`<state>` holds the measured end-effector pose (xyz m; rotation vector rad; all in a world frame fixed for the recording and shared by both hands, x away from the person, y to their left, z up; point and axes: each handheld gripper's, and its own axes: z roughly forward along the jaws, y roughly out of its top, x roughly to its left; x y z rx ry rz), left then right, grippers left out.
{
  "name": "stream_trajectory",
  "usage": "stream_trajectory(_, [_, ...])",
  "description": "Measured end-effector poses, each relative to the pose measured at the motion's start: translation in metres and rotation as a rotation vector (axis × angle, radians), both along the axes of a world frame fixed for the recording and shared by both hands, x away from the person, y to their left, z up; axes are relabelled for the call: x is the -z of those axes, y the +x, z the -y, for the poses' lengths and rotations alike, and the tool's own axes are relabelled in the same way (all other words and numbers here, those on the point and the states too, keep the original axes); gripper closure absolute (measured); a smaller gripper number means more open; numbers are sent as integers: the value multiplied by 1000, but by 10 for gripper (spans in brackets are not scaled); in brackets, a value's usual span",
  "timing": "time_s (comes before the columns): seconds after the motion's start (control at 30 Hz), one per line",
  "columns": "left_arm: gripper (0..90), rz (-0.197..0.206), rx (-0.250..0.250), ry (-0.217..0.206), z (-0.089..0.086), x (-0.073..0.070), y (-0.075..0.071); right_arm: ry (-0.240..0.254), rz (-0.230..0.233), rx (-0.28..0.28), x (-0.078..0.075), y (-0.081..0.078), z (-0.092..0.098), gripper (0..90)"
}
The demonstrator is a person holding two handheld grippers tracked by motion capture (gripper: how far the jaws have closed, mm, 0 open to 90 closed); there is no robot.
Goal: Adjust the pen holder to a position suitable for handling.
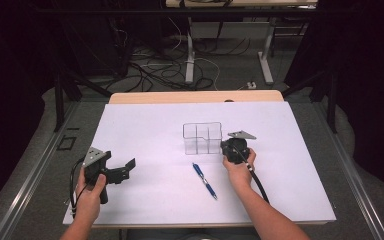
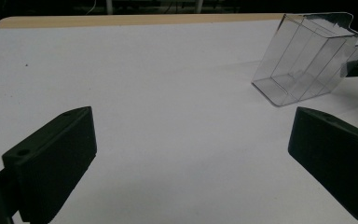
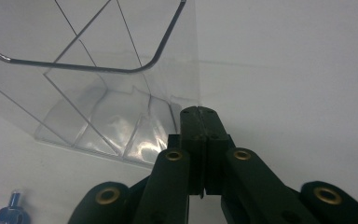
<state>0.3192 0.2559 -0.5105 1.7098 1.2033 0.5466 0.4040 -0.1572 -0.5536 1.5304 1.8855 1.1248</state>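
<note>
A clear plastic box [image 1: 202,137] with several compartments stands mid-table on the white sheet [image 1: 145,130]. My right gripper [image 1: 224,147] is against its right side. In the right gripper view the jaws [image 3: 199,110] are pressed together on the thin near wall of the box [image 3: 98,93]. A blue pen [image 1: 204,181] lies on the sheet in front of the box, and its end [image 3: 11,214] shows at the lower left of the right gripper view. My left gripper [image 1: 126,168] is held at the sheet's left, open with nothing between its jaws [image 2: 191,154], and the box [image 2: 307,60] is far off to its right.
The table's wooden far edge [image 1: 195,96] runs behind the sheet. Table legs and loose cables [image 1: 180,65] lie on the floor beyond. Dark curtains stand at both sides.
</note>
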Motion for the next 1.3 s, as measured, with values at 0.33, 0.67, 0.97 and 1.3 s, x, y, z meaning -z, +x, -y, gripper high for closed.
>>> stream_trajectory(0.33, [8,-2,0,-1,1,0,0,4,-1,-9,1,2,-8,900])
stream_trajectory(0.67, [11,-4,-1,-1,0,0,0,-7,9,-19,0,2,-9,880])
stream_trajectory(0.97, [12,-8,-2,-6,1,1,0,-30,39,-27,-14,-5,0,761])
stream_trajectory(1.3, [14,-7,-4,-12,0,1,0,-20,46,-54,-33,-18,9,587])
